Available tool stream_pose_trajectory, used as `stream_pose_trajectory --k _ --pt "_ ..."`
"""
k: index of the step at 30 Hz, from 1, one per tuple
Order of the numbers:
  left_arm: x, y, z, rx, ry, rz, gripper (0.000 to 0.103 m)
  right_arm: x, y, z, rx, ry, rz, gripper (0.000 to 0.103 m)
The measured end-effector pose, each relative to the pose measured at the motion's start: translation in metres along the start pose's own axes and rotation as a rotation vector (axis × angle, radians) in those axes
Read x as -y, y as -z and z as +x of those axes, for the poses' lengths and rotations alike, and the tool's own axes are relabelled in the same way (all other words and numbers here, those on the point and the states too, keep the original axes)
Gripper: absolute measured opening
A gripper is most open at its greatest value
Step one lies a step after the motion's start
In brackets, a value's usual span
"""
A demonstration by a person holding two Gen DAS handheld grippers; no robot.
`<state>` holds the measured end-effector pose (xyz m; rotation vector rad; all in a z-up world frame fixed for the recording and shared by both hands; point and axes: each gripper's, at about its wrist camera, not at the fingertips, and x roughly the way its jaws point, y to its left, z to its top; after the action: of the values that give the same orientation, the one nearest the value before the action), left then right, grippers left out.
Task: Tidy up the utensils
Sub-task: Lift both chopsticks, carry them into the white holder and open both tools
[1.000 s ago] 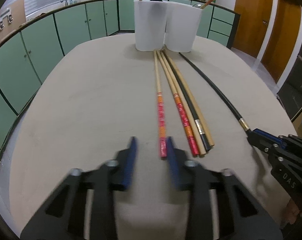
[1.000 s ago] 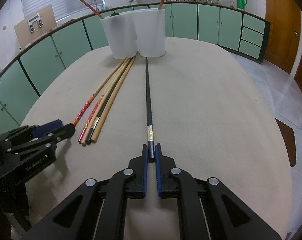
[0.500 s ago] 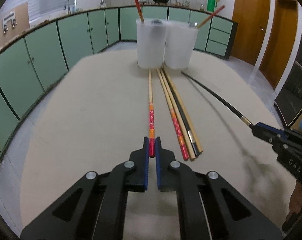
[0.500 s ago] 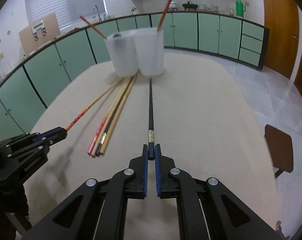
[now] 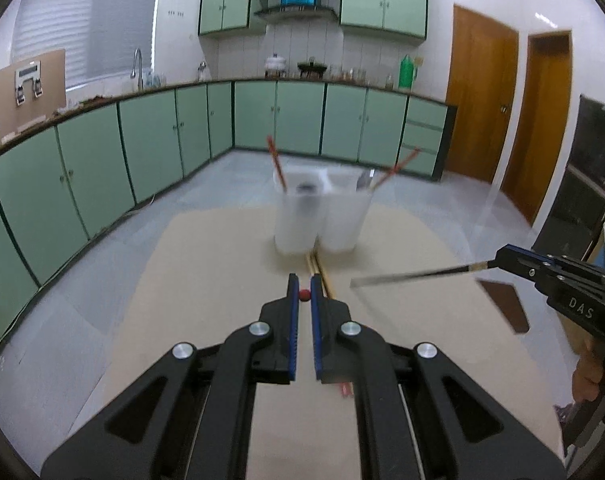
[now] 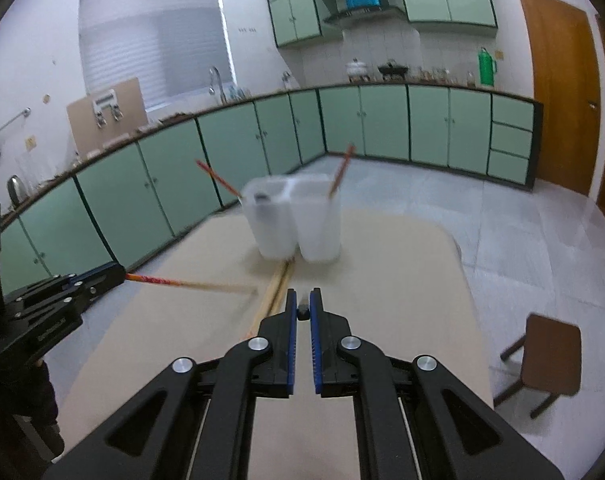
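Left gripper [image 5: 303, 295] is raised above the table, jaws clamped on a chopstick [image 6: 170, 281]; right gripper [image 6: 302, 312] likewise, clamped on a black chopstick [image 5: 414, 276].

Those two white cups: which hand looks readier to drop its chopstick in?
Probably neither; it looks about even. Left gripper holds the red-patterned chopstick, right gripper the black chopstick, both lifted, facing the white cups.

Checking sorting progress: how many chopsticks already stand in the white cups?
2: one in the left cup at, one in the right cup at. Shorter ones may be hidden inside.
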<state>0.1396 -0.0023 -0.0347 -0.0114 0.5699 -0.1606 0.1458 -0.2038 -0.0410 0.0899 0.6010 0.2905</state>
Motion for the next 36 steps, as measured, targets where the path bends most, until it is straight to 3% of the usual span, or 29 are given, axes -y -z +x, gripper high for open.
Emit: stream_pose_trajectory --k 17,28,36 --pt "0.018 -0.072 -0.018 0.137 0.07 0.066 0.005 -0.005 -0.089 -0.021 0.051 -0.095 -0.061 0.006" --pt "0.034 -0.153 -0.011 0.31 0.068 0.08 0.005 -0.009 -0.176 -0.028 0.248 -0.074 -0.09 0.006" --pt "0.038 -0.206 0.04 0.351 0.041 0.069 0.005 -0.003 -0.232 0.018 0.337 -0.017 -0.039 0.006"
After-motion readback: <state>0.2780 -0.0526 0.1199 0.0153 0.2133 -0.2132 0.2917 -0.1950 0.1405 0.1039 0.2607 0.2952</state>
